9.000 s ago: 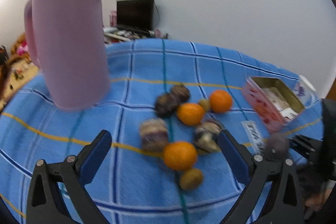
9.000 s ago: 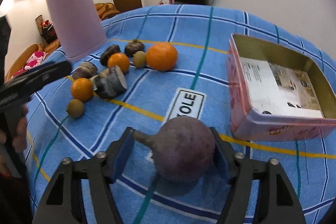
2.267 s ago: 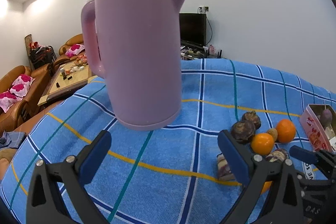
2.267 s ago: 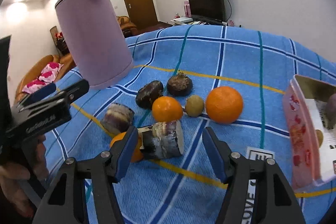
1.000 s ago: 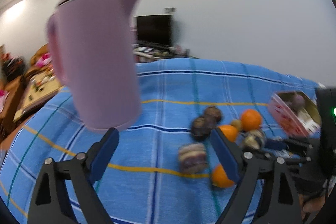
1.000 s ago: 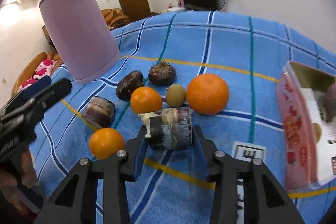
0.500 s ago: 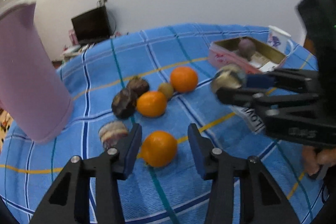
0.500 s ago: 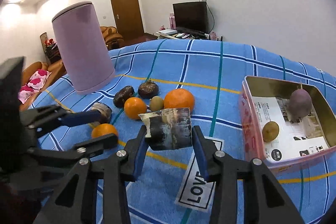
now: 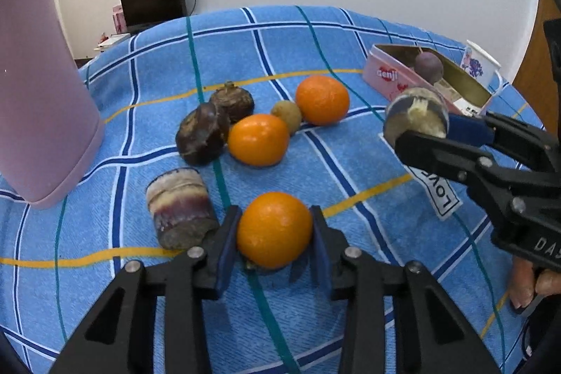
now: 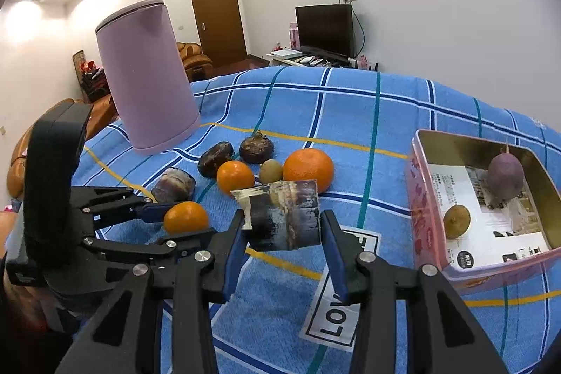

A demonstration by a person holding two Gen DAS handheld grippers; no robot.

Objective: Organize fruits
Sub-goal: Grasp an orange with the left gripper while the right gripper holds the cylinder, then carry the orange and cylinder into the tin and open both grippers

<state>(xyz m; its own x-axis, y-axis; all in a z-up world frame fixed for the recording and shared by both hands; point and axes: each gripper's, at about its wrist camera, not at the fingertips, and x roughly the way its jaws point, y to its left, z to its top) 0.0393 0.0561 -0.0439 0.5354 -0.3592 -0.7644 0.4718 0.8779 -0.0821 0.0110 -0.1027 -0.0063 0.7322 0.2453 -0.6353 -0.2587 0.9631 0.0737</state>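
- Left gripper (image 9: pixel 274 246): pads pressed against both flanks of the nearest orange (image 9: pixel 274 229), fruit at or just off the blue checked cloth (image 9: pixel 350 37). Round, smooth skin; liable to squirt forward out of the pads if squeezed off-centre or lifted fast.
- Purple-banded cane piece (image 9: pixel 178 212): lying just beside the left finger. Likely to be nudged and rolled if the gripper swings leftward on the lift.
- Right gripper (image 10: pixel 282 235): pinching a dark cut cane section (image 10: pixel 280 214) by its ends, held clear of the cloth. Flat cut faces, stubby cylinder; may pivot between the pads and drop if tilted.
- Two grippers near each other over the same patch: collision risk if both head for the tin at once.
- Loose cluster beyond: middle orange (image 9: pixel 258 139), large orange (image 9: pixel 322 99), small brownish fruit (image 9: pixel 286 115), two dark bulbs (image 9: pixel 202 137) touching or nearly so. One knock apt to scatter several.
- Pink tin (image 10: pixel 417 184), far right: already holding a purple bulb (image 10: pixel 505 177) and a small yellow-brown fruit (image 10: pixel 456 220). Low release needed; a dropped piece may strike the rim or bounce out.
- Pink kettle (image 10: pixel 147 76), far left: well apart, little hazard.
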